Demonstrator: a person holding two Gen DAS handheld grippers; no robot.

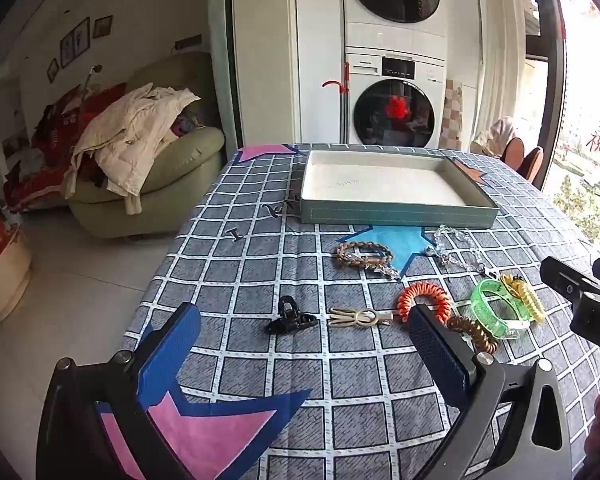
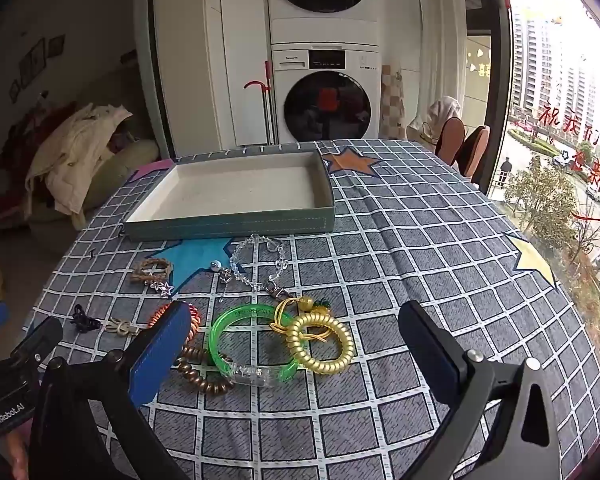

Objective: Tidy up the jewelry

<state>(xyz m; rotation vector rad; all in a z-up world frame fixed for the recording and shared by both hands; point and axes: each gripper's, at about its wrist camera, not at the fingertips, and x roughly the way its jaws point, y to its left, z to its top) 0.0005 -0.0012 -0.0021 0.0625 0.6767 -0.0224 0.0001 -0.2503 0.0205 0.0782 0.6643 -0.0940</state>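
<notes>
Green translucent bangle [image 2: 252, 344] is lying flat on the counter [image 2: 420, 264] just ahead of your right tongs [image 2: 296, 344], nearer their left finger, a gold coil tie [image 2: 320, 344] touching it. Both tongs are gaping, gripping nothing. Your left tongs [image 1: 304, 344] are facing a black claw clip [image 1: 290, 316] instead, so your right hand is sitting nearer. The empty tray [image 2: 228, 226] is waiting beyond.
</notes>
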